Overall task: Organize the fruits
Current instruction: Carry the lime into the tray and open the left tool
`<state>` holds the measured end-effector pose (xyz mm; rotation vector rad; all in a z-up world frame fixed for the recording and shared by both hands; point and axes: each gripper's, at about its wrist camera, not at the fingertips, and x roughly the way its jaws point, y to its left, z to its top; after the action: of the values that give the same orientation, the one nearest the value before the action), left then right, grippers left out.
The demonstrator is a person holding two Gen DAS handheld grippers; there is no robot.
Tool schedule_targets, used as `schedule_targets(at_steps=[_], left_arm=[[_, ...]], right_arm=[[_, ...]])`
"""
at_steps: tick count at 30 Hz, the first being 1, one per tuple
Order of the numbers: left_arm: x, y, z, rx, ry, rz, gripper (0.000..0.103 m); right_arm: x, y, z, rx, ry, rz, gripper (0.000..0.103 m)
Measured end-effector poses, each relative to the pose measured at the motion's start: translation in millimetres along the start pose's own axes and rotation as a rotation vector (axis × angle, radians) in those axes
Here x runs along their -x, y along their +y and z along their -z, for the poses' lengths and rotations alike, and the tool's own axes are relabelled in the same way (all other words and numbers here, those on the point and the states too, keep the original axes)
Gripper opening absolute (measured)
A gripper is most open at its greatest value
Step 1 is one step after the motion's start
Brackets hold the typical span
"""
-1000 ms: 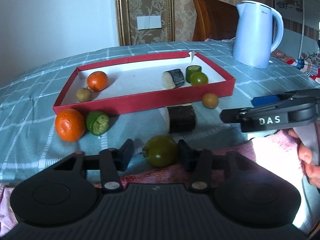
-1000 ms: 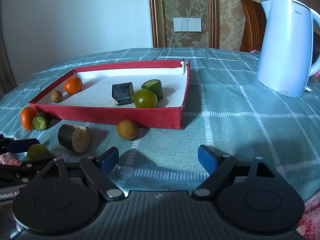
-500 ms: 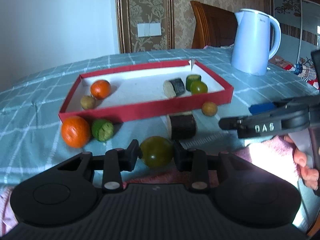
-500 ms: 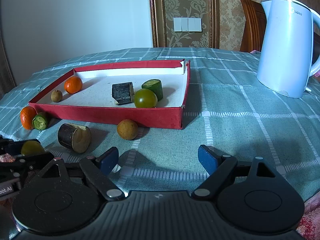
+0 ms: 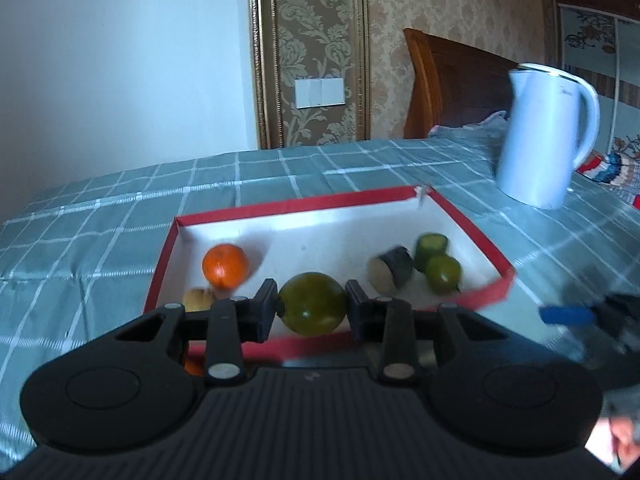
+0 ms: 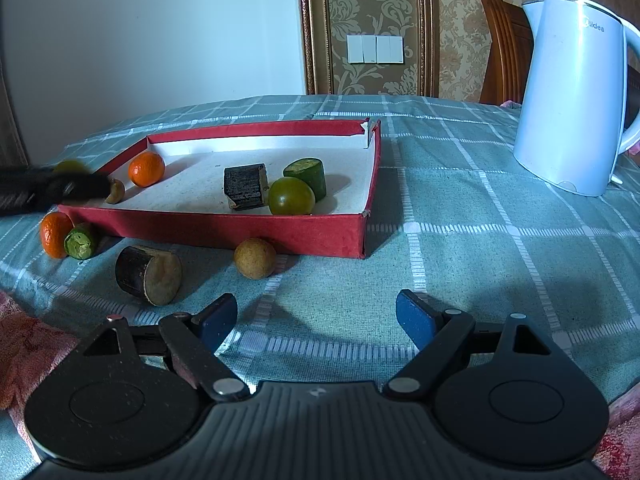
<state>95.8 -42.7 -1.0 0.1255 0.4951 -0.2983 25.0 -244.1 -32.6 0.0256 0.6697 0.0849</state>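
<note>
left gripper [image 5: 312, 307] clamps green fruit [image 5: 313, 303] above red tray [image 5: 472, 298] | right gripper [image 6: 316, 322] wide, empty, tilted down

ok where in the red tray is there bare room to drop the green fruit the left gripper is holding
The white floor of the red tray is bare in the middle, between the orange and the dark cut piece, and along the far wall. Its right end is crowded: dark cut piece, green cut piece, green tomato.
</note>
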Motion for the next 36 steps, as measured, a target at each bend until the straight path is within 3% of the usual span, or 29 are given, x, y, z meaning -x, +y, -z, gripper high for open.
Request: schedule_targets(at_steps=[10,21,32,36], left_arm=[[-63.8,5.6,-11.5,0.012,0.077,-0.042,0.033],[-97.6,6.6,-4.7,0.017,0.149,-0.057,0.033],[-92.6,4.4,-3.3,0.0,0.13,-0.074,0.038],[-78.6,8.8,-4.8,0.01,0.098,-0.088,0.049]], right_arm=[[-0.7,-0.3,0.2,0.002,0.001,0.0,0.087],[-1.0,0.0,0.2,0.008,0.003,0.002,0.088],[-1.2,-0.4,0.4,0.006,0.002,0.0,0.088],[-1.4,0.2,0.3,0.007,0.003,0.002,0.089]])
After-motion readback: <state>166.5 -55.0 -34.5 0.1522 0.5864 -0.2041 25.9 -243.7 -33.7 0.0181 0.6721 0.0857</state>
